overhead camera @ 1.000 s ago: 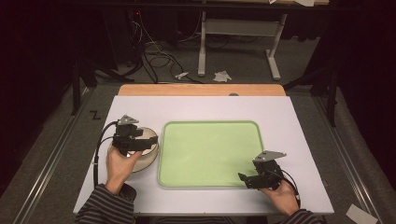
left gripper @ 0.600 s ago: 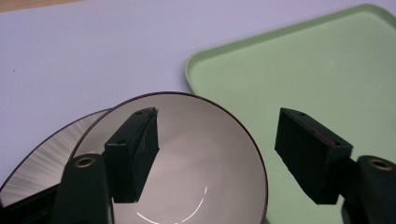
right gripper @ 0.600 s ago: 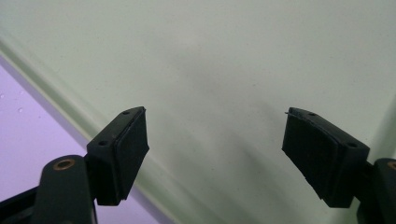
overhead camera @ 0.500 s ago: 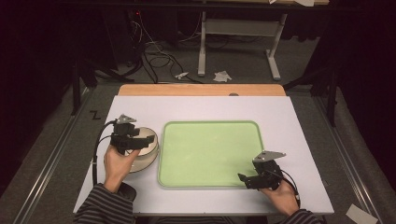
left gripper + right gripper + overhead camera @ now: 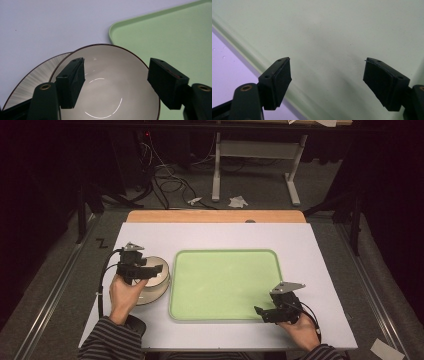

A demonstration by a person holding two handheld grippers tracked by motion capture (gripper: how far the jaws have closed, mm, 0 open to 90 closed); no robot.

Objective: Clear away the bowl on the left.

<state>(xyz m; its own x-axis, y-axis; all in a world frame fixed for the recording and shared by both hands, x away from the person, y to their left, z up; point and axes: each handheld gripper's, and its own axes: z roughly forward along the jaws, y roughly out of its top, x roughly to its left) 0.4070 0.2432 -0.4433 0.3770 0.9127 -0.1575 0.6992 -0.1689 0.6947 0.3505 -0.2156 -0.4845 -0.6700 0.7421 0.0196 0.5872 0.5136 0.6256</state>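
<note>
A beige bowl (image 5: 110, 90) with a dark rim sits nested on a striped dish (image 5: 30, 80) at the table's left, just left of the pale green tray (image 5: 225, 280). My left gripper (image 5: 157, 270) hovers over the bowl (image 5: 156, 282), and in the left gripper view it (image 5: 116, 72) is open, its jaws spanning the bowl's inside without touching it. My right gripper (image 5: 259, 312) is low over the tray's front right corner. In the right gripper view it (image 5: 327, 72) is open over the bare tray (image 5: 332, 32) with nothing between its jaws.
The tray (image 5: 172, 35) lies in the middle of a white tabletop (image 5: 320, 250), with a wooden strip (image 5: 215, 216) along the far edge. Beyond it are a dark floor, cables (image 5: 165, 185) and a grey stand (image 5: 252, 150).
My left gripper has shifted slightly to the left over the bowl. The right gripper, the bowl and the tray have not moved.
</note>
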